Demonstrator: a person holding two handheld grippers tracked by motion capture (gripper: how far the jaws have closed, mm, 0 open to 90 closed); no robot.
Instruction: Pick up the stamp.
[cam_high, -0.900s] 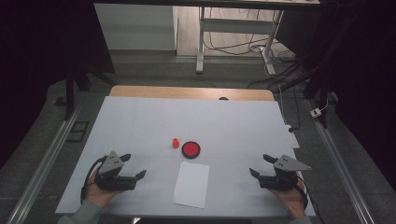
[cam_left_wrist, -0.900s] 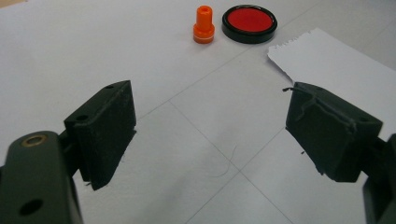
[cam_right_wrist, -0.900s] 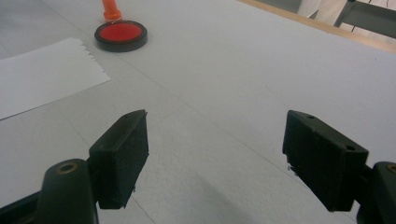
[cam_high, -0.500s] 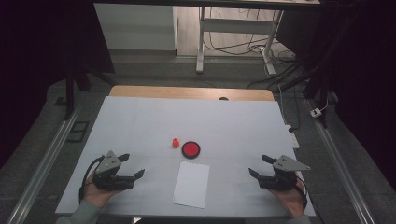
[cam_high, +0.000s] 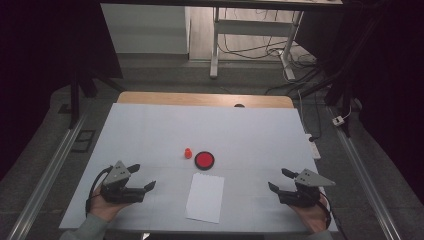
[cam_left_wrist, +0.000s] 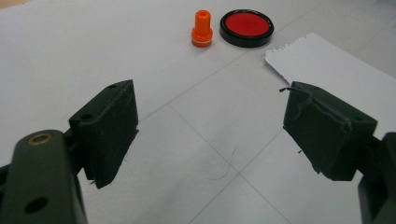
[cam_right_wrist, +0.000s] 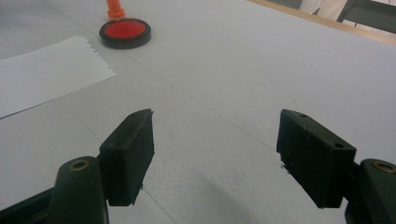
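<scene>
From above, both the left gripper (cam_high: 141, 177) and right gripper (cam_high: 279, 179) gape empty; up close, the paper's (cam_left_wrist: 327, 70) edge looks torn.

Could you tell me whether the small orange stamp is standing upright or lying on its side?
Upright: the orange stamp stands on its wide base with the narrow handle pointing up, just beside the round red ink pad.

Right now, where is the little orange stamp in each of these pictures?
High view: orange stamp at table centre, left of the red ink pad.
Left gripper view: top centre, left of the pad.
Right gripper view: top left, behind the pad.
Shared landmark: the pad.
</scene>
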